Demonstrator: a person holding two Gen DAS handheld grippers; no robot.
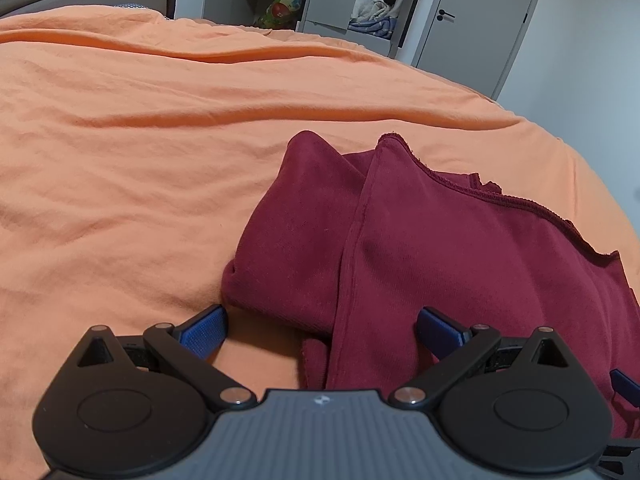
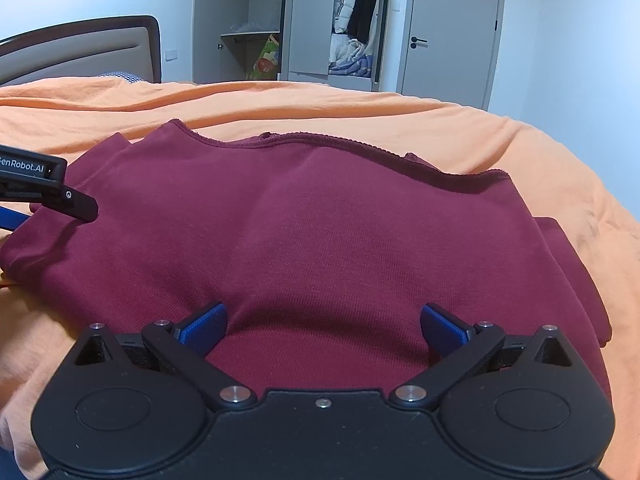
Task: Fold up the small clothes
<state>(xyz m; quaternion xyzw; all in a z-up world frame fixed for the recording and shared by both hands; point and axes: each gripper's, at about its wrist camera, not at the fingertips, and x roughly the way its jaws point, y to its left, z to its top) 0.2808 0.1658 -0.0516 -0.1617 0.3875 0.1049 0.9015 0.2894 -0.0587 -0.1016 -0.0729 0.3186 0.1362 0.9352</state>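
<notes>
Bed (image 2: 520, 128), covered by a wrinkled orange sheet (image 1: 160, 160), fills most of both views. Behind it: padded headboard (image 2: 80, 52), open wardrobe (image 2: 312, 20) with hanging clothes, closed grey door (image 2: 452, 28).

Maroon garment (image 2: 320, 220) lies on the sheet, partly folded; its raw stitched hem runs along the far edge. From the left wrist view a folded-over layer (image 1: 296, 232) sits at its left side, seam running toward the camera.

Right tool (image 2: 324, 326) hovers low over the garment's near middle, blue pads (image 2: 204, 326) spread wide, nothing between them. Left tool (image 1: 322, 330) also gapes wide at the garment's near left corner: one pad over bare sheet, the other over maroon cloth; gripping nothing. Contact with fabric cannot be judged.

Garment's near edge is hidden beneath both tool bodies. The left tool is cut off by the frame edge in the right wrist view.
</notes>
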